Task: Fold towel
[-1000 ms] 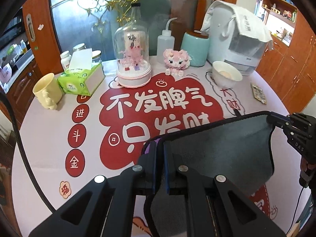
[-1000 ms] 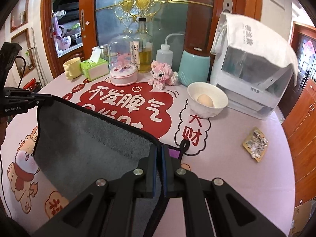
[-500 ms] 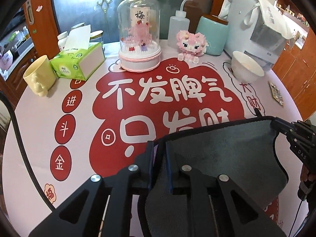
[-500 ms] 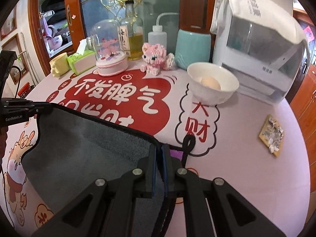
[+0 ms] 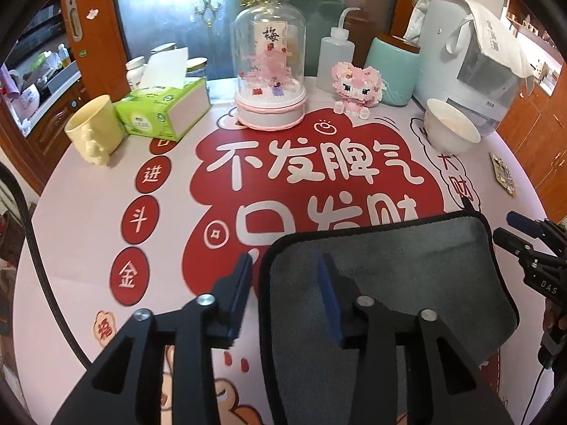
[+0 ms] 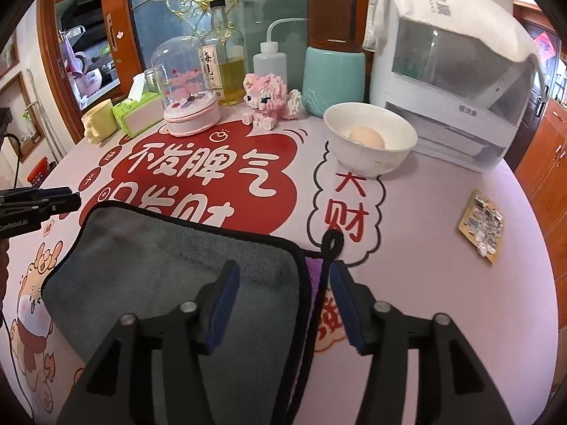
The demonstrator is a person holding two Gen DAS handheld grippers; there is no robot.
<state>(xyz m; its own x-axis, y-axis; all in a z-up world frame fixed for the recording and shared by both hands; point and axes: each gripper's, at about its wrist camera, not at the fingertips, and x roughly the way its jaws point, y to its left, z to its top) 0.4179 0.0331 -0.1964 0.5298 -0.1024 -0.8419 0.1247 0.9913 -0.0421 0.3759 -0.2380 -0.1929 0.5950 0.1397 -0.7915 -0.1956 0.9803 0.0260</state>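
Observation:
A grey towel [image 5: 407, 276] with black trim lies folded flat on the table; a purple underside shows at its right edge in the right wrist view [image 6: 313, 272]. My left gripper [image 5: 285, 265] is open, its jaws straddling the towel's near left corner. My right gripper [image 6: 283, 272] is open over the towel's [image 6: 170, 269] right corner, beside the black hanging loop [image 6: 333, 242]. Neither holds anything. Each gripper shows at the edge of the other's view.
At the back of the round table [image 5: 88, 230] stand a yellow mug [image 5: 94, 132], green tissue box [image 5: 161, 109], glass dome [image 5: 269, 71], squeeze bottle [image 5: 335, 56], pink block toy [image 5: 358, 86], teal jar [image 5: 391, 67], and white appliance [image 6: 450, 81]. A bowl with an egg [image 6: 370, 140] and a small packet [image 6: 482, 226] lie right.
Both grippers have opened and let go of the towel's corners. The towel has come down and now lies flat on the table, folded over.

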